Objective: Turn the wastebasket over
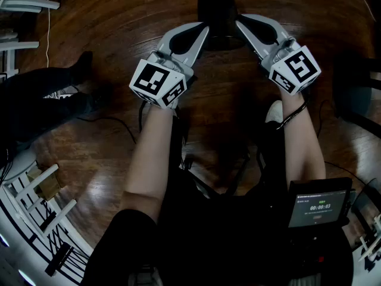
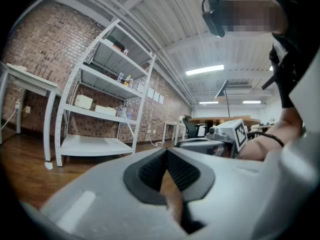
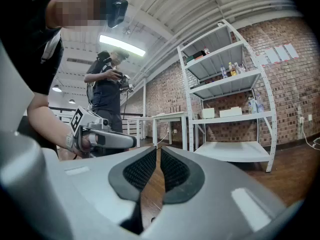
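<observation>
The wastebasket (image 1: 216, 8) is a dark round bin on the wooden floor, top centre of the head view. My left gripper (image 1: 204, 30) reaches toward its left side and my right gripper (image 1: 240, 22) toward its right side, tips angled in toward each other. I cannot tell whether either tip touches the bin. Both are shut with nothing between the pads. In the left gripper view the left gripper (image 2: 166, 153) is shut and the right gripper (image 2: 225, 136) shows beyond it. In the right gripper view the right gripper (image 3: 157, 150) is shut and faces the left gripper (image 3: 100, 134). Neither gripper view shows the bin.
White metal shelving (image 2: 100, 109) (image 3: 235, 114) stands against brick walls. A person (image 3: 107, 99) stands in the room; dark legs (image 1: 47, 94) lie on the floor at left. A small screen (image 1: 318, 207) hangs at my waist, and cables (image 1: 119, 124) run across the floor.
</observation>
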### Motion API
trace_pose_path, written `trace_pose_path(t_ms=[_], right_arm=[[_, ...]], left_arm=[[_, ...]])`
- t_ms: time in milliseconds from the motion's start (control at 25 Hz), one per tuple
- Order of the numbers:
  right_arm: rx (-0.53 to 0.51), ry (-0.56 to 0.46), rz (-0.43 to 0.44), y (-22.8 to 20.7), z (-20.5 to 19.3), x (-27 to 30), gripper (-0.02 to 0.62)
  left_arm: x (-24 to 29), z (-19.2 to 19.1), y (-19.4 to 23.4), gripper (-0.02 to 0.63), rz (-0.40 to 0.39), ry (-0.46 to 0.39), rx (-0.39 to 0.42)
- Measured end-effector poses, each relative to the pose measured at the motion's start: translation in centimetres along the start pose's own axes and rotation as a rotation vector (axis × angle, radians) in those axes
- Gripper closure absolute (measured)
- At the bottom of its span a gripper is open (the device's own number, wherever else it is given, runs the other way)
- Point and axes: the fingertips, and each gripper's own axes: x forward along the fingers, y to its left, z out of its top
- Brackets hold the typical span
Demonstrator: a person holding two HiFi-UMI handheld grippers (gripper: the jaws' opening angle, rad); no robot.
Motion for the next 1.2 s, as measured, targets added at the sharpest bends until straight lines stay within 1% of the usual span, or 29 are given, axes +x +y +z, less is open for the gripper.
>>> trace_pose_path(t_ms=[200,440,600,840,1000,1200], right_arm=[[-0.024,0.032,0.003,-0.1,0.0,1.0,0.575],[-0.045,0.024,-0.039,-2.1,1.4,2.1,0.575],[-0.066,0.032,-0.033,-2.5,1.8,3.5,0.575],[-0.019,0.009,-0.050,-7.5,1.0,3.0,0.575],[-0.020,0.008,-0.110,-9.1,0.7,4.0,0.562],[0.049,0.002,-0.128,-9.9,-0.3,5.5,0.551]], left_arm=[[0.6,1.7,1.9,0.604,-0.003,-0.032,-0.014],[2.1,2.6,3.4,0.604,-0.016,-0.022,0.007],[2.8,3.7,4.3,0.604,-0.027,-0.012,0.032],[7.4,2.2,5.0,0.604,-0.020,0.019,0.032],[7.2,2.2,5.8,0.604,-0.025,0.030,0.032],[6.8,2.9,7.1,0.604,-0.014,-0.001,-0.011]])
